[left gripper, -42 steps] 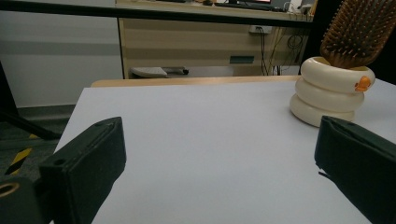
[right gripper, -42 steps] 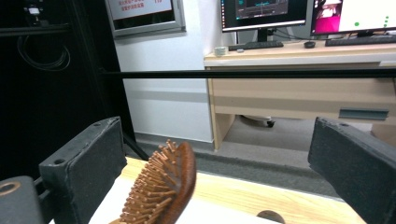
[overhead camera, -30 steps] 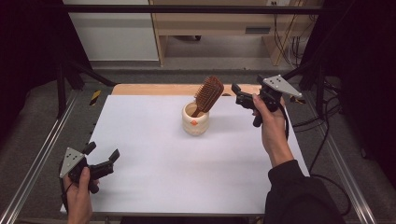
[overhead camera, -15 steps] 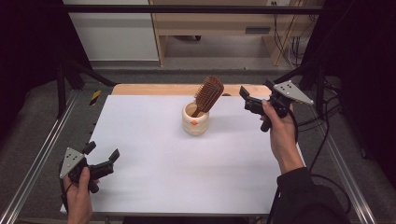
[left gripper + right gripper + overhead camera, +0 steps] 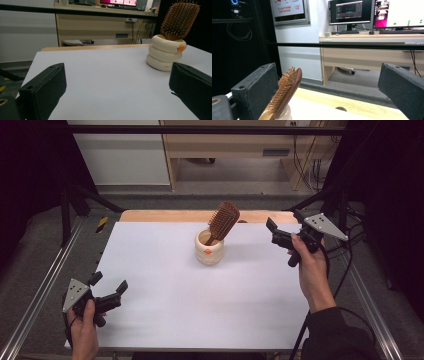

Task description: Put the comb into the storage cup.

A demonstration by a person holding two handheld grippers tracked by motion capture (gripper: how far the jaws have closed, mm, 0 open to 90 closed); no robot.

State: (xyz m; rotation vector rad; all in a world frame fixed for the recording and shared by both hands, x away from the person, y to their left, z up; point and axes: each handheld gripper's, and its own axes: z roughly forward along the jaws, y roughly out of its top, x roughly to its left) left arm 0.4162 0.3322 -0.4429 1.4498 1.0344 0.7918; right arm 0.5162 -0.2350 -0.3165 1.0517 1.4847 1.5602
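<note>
— What's laid out, biggest thing first?

— The white table (image 5: 200,310) carries it all. A cream ringed holder (image 5: 209,247) stands toward the middle of the far edge, and a wooden hairbrush (image 5: 223,221) sits handle-down in it, its head leaning toward the right edge.

— And the claws?

— The right gripper (image 5: 274,234) hangs above the far right corner, well apart from the brush, jaws spread wide with nothing between them. The left gripper (image 5: 107,285) rests low at the near left corner, jaws likewise gaping and empty.

— So the brush looks placed?

— I'd judge so; the step in hand seems to be clearing away. To do it well, lift the right gripper out and away from the leaning head, since a nudge could tip the brush or rock the holder. Leave the left one parked.
</note>
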